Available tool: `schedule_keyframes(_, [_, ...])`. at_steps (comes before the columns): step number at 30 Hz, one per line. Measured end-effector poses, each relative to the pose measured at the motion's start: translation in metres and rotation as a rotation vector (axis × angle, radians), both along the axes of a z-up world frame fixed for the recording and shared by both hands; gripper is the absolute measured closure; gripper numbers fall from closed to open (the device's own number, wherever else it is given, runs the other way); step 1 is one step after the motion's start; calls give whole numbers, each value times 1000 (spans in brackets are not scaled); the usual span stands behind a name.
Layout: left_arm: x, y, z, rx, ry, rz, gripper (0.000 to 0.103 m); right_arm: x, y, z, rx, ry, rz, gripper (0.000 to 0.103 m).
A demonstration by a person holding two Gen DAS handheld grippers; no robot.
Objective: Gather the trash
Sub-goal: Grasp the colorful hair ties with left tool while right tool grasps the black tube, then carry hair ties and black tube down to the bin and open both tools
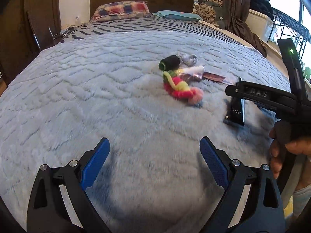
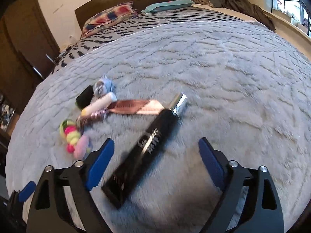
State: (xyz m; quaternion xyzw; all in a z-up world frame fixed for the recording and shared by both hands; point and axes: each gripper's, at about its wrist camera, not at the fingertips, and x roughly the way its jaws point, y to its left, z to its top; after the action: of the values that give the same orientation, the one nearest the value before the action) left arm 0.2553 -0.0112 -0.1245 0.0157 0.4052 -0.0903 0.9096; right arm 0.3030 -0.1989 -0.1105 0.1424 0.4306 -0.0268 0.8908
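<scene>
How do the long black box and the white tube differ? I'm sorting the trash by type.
The long black box is dark, flat-sided and glossy with pale lettering; the white tube is pale and round. The box is much longer than the tube. The box lies alone between the right gripper's open jaws; the tube sits in the clutter against a coppery wrapper. Both lie flat on the grey blanket.

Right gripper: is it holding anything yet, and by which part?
Nothing is held. The right gripper is open, with the long black box lying on the blanket between its pads, untouched. The left gripper is open and empty.
</scene>
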Motion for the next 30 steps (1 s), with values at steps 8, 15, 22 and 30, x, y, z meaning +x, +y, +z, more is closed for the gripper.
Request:
schedule_keyframes(8, [38,-20,5,-16,-14,-8,15,3,-5,-3,-17,7,33,63])
schedule_keyframes(15, [69,-47,-3,-53,28,-13,15,-19,-15,0,-20,-4,97,76])
schedule_keyframes(22, [95,-63,-19,-30,97,27,26,-47,-14,2,-41,-23,159,78])
schedule_keyframes(30, [75,-49,-14,-9,74,6,63,-80,-15,6,-53,-34,176,78])
